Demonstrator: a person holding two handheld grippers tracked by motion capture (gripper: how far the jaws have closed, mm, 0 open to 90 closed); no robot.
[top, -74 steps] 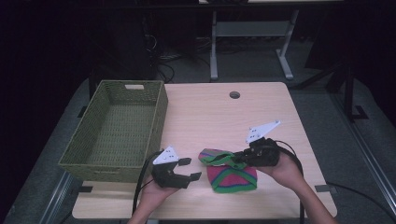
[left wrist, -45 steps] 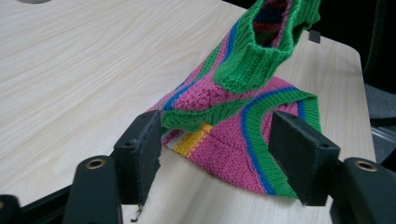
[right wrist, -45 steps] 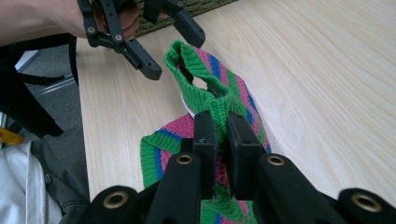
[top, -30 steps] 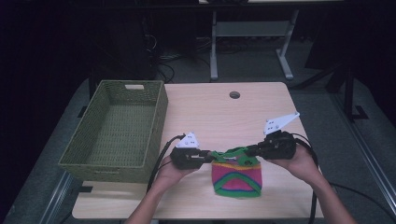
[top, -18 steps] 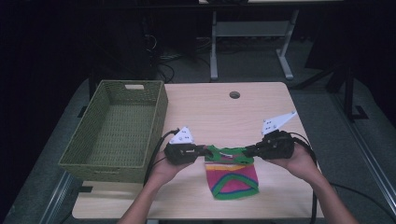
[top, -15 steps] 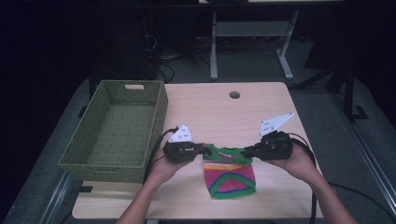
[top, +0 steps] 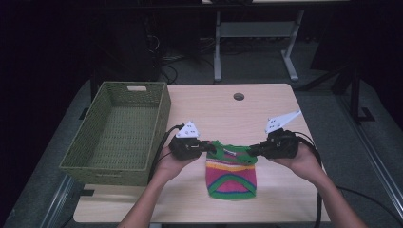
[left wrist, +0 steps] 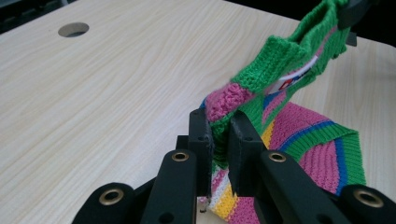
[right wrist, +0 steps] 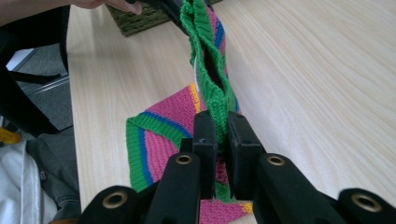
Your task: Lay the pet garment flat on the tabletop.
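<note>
I have the desk (top: 266,102) in front of me, pale wood with a round hole (top: 238,96) near its far edge. On its left side sits the basket (top: 90,156), woven green with a handle slot in the far wall, and nothing lying in it that I can see. Near the front middle is the knit (top: 231,176), a small piece in green, pink, yellow and blue stripes. Its green top edge is lifted and stretched level between my two grippers, while the lower part hangs down and lies on the desk. The left gripper (top: 206,147) grips the knit's left top corner; in the left gripper view the jaws are clenched on the green and pink edge (left wrist: 224,105), and the cloth runs up and away to the other gripper at the top right. Those left jaws have just finished closing, with the knit between them. The right gripper (top: 253,150) holds the right top corner; in the right gripper view its jaws are pinched tight on the green band (right wrist: 215,100), which stands on edge and stretches away toward my left hand (right wrist: 105,4). Both hands cup their grippers from below, well apart, with the knit spanning the gap. A small white label (left wrist: 292,79) shows inside the top hem.
</note>
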